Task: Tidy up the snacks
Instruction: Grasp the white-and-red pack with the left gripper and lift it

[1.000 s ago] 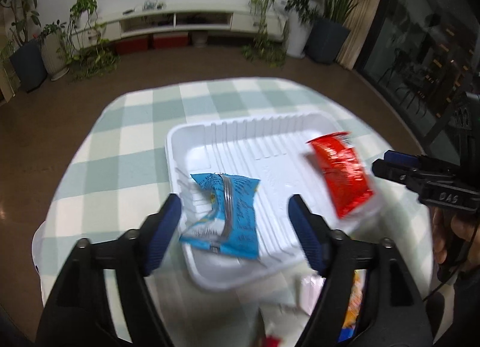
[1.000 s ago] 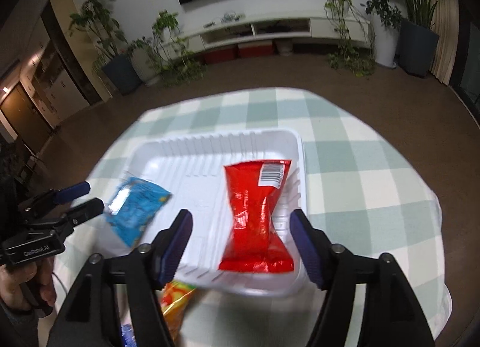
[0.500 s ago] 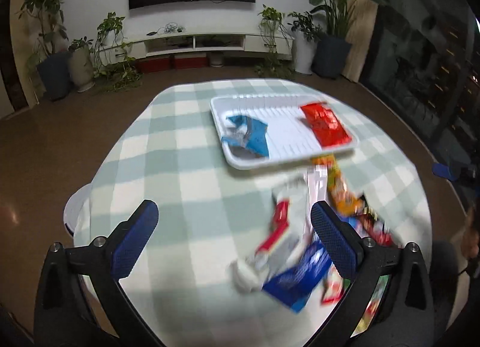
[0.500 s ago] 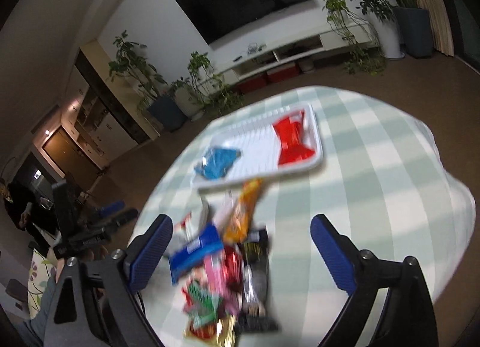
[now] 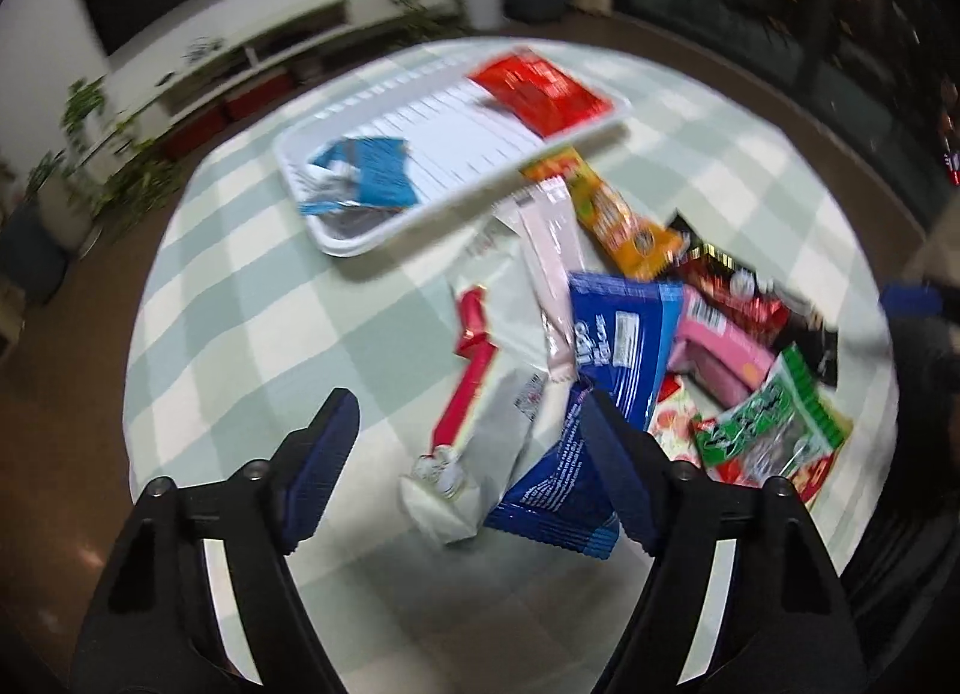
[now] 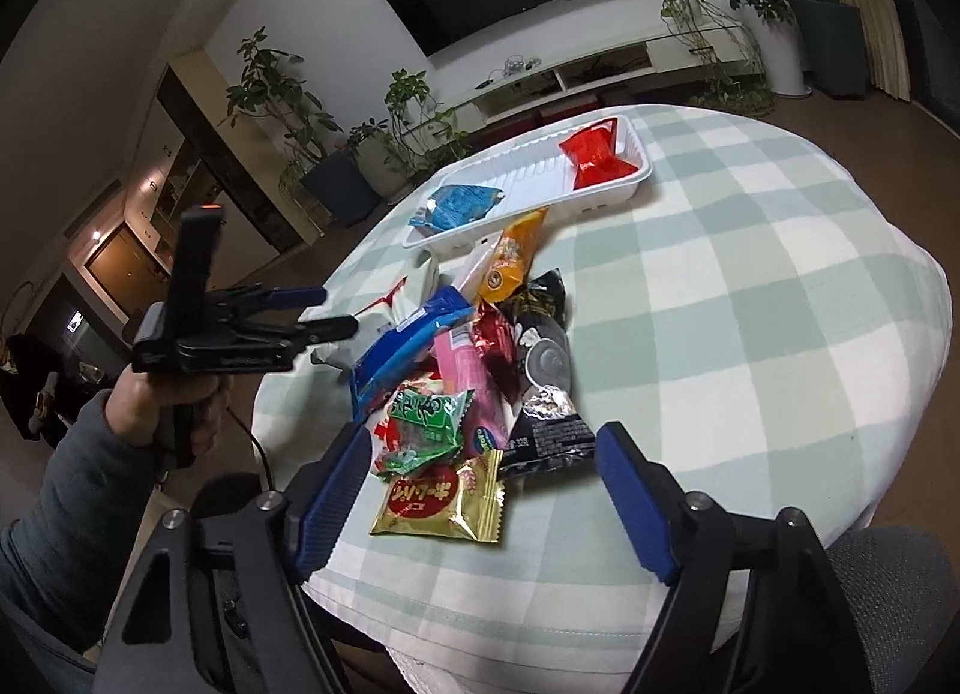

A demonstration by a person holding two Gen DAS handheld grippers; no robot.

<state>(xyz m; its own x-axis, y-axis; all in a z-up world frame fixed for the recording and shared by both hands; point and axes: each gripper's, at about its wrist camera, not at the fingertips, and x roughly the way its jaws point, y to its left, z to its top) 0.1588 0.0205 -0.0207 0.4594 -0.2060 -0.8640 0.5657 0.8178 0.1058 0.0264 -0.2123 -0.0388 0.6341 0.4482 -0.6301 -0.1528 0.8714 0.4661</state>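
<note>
Left gripper (image 5: pixel 468 430): jaws spread and closing, nothing pinched, hanging over the near end of the snack pile
Right gripper (image 6: pixel 480 460): jaws spread and closing too, empty, the gold packet (image 6: pixel 441 505) lying on the cloth between the pads
Snack pile (image 6: pixel 474 358): loose heap mid-table, running from 12 to 6 o'clock in the right wrist view
Tray (image 6: pixel 606 193): white, at 12 o'clock beyond the pile, on the checked tablecloth (image 6: pixel 750 304)
Red packet (image 6: pixel 594 157): in the tray's right end
Light blue packet (image 6: pixel 456 205): in the tray's left end
Orange packet (image 6: pixel 510 262): top end touching the tray's near rim
Dark blue packet (image 5: pixel 618 346): just ahead of the left gripper's right pad
Person's hand (image 6: pixel 174 406): at 9 o'clock, gripping the left tool's handle
</note>
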